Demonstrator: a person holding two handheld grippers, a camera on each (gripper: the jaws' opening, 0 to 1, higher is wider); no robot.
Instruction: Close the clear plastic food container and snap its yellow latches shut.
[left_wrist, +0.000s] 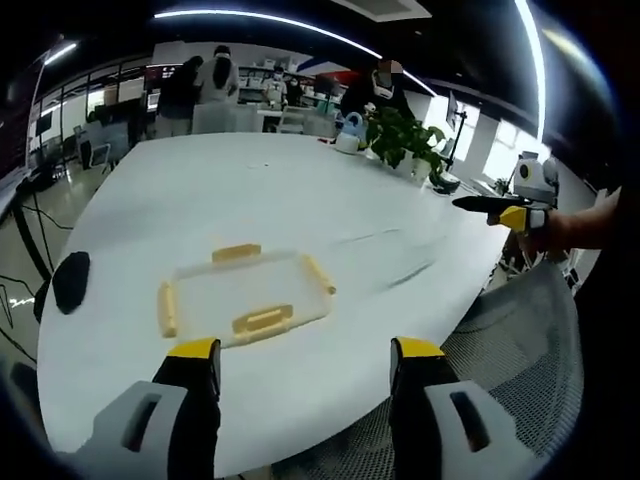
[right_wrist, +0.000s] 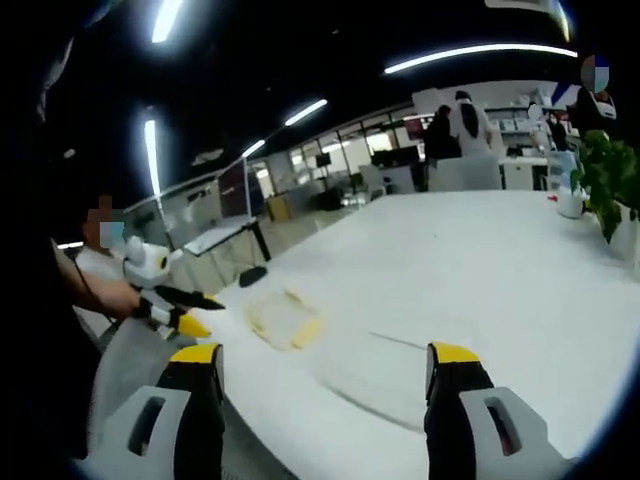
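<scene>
A wide, smooth white table (left_wrist: 300, 210) with a rounded edge stretches away into an open office. Near its front edge lies a shallow, rectangular clear plastic food container (left_wrist: 243, 297), its see-through body almost blending with the tabletop; a chunky yellow latch (left_wrist: 264, 320) sits along each of its four sides, and whether they are snapped down is too small to tell. In the left gripper view, the left gripper (left_wrist: 305, 370) hovers just short of the container, its two grey, yellow-tipped jaws spread wide apart and holding nothing. The right gripper (left_wrist: 505, 210) enters that view from the far right, held in a person's hand, well apart from the container; in its own view its jaws also stand wide apart and empty. In the right gripper view the container appears as a pale yellow-edged shape to the left, blurred. A flat black oval object (left_wrist: 71, 281) lies at the table's left edge, a leafy green potted plant (left_wrist: 405, 140) stands at the far side, and a grey mesh chair back (left_wrist: 520, 340) sits near right.
</scene>
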